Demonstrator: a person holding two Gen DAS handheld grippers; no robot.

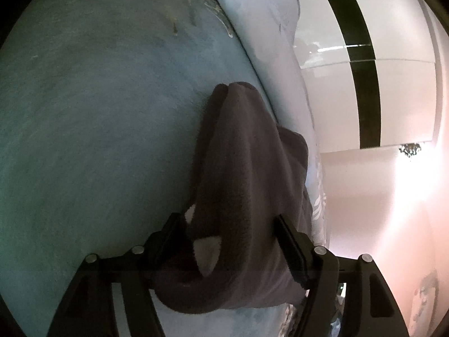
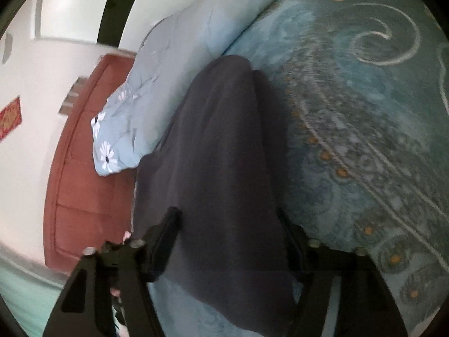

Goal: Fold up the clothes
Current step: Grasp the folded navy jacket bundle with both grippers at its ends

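**Two grips on the fleece, ready for the fold**

I have the dark grey fleece garment [image 1: 241, 168] bunched between the pads of my left gripper [image 1: 230, 238], which is clamped on it near a white patch [image 1: 207, 252]. In the right view the same garment fills the gap of my right gripper [image 2: 228, 230], yet I cannot tell whether those pads are pressing. The cloth lies on the teal bedspread [image 1: 98, 126], just beside the pale blue floral pillow [image 2: 157, 90]. My judgement: confirm the right grip first, then carry both ends evenly and keep the fabric taut and clear of the pillow.
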